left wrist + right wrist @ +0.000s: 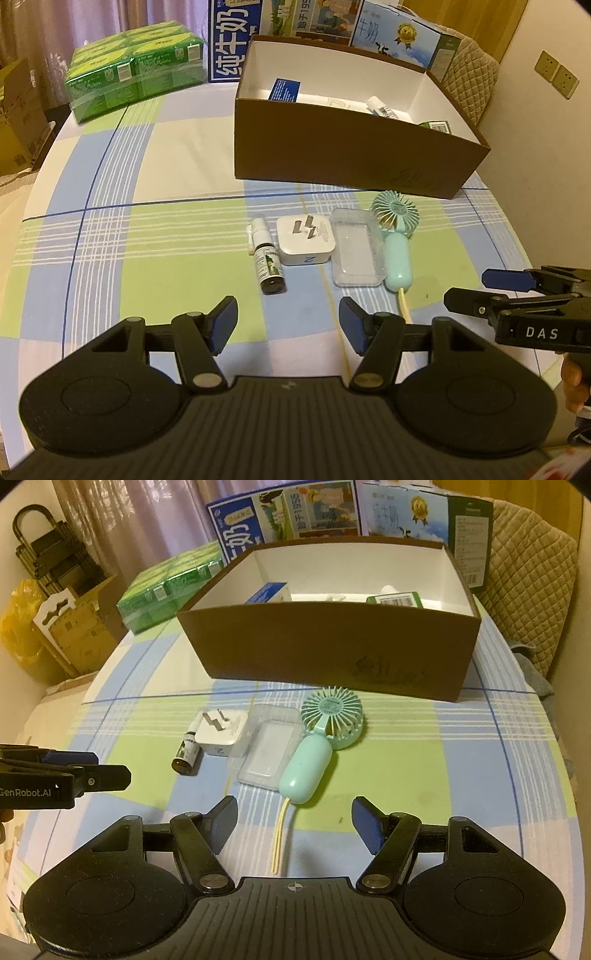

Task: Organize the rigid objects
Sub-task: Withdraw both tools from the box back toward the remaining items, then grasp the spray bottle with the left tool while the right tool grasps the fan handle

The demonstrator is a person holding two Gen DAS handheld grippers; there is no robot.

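Checked table (147, 229) beneath everything. Brown box (343, 147) at the far side, open-topped, a few small items inside. Just before it, a close row: mint fan (314, 746), clear plastic case (354, 251), white plug adapter (304, 240), small dark bottle (267, 264). Left hand-held gripper (288, 325) and right hand-held gripper (293, 819) both parted, empty, above the near tabletop.

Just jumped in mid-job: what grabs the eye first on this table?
The big open brown cardboard box at the back of the checked tablecloth, a few items already inside. In front of it lies a row: brown spray bottle, white plug adapter, clear plastic case, mint handheld fan.
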